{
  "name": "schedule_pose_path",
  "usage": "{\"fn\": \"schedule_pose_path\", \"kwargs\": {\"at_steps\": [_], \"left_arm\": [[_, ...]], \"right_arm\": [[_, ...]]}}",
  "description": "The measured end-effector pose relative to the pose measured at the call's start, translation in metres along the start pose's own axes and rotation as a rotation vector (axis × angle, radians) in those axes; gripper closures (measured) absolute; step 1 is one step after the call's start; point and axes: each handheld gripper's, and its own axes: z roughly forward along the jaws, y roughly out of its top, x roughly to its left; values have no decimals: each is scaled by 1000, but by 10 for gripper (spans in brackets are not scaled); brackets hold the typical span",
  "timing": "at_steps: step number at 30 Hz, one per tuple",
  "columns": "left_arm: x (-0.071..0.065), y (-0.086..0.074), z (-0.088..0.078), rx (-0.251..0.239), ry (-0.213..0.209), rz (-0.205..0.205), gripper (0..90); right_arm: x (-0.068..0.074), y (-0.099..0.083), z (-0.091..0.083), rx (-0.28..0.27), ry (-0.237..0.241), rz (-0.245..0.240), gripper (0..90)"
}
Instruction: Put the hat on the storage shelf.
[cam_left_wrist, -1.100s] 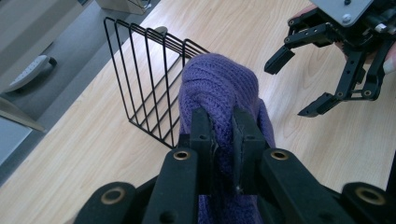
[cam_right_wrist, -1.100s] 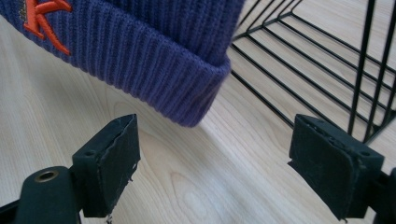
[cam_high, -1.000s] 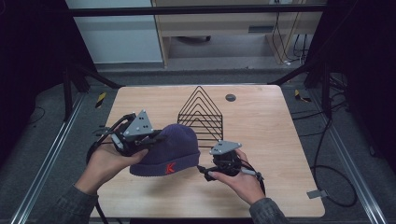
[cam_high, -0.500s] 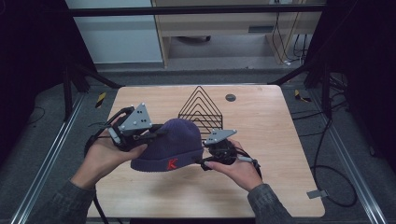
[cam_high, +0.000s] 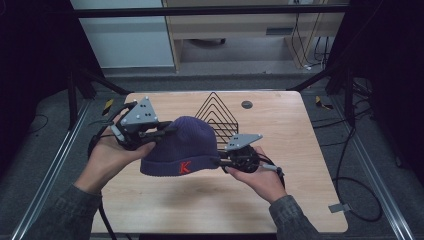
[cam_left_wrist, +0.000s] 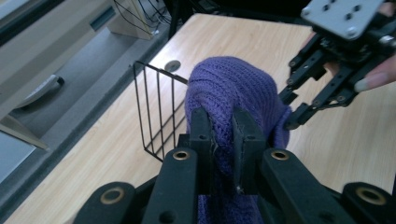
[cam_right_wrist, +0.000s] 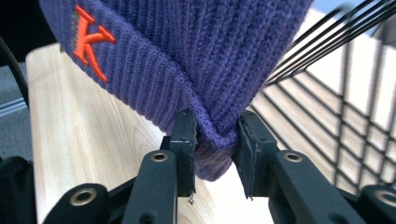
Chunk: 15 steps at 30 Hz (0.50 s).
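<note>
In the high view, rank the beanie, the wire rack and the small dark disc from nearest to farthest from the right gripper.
1. Purple beanie: pinched in the right gripper, to its left.
2. Wire rack: just behind the gripper, mid-table.
3. Small dark disc: farthest, near the table's far edge.

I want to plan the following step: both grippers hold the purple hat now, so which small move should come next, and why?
Probably carry the beanie back toward the wire rack and lower it over the peak. The left gripper and right gripper are each shut on a fold of its knit, it hangs between them above the table, and the rack stands just behind it.
</note>
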Motion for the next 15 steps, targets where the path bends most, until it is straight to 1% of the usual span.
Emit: {"fn": "schedule_pose_path", "kwargs": {"at_steps": [1,2,3,4,5,6,7,8,9,11,13,15], "left_arm": [[2,3,-1,-4,4,-5,799],[4,6,-2,-8,8,-7,799],[10,13,-1,-25,10,-19,798],[13,17,0,-31,12,-26,798],[16,20,1,-31,17,-26,798],[20,24,4,-36,20,-34,798],[23,27,6,-36,25,-33,798],[23,27,6,-36,25,-33,798],[29,34,10,-39,34,-31,798],[33,39,15,-50,38,-38,797],[35,40,17,-53,38,-38,797],[39,45,22,-50,45,-30,796]], "right_arm": [[-2,6,-10,-12,-9,-8,717],[-3,10,-15,-20,-11,-13,719],[-4,13,-20,-23,-21,-15,721],[-7,16,-25,-29,-28,-19,723],[-10,20,-29,-32,-40,-21,724],[-13,23,-33,-35,-52,-18,725],[-17,26,-36,-37,-59,-16,725],[-17,26,-36,-37,-59,-16,725],[-25,32,-42,-41,-77,-8,726],[-31,37,-46,-44,-87,-5,726],[-34,39,-48,-44,-91,-5,726],[-38,43,-50,-37,-101,-9,726]]}}
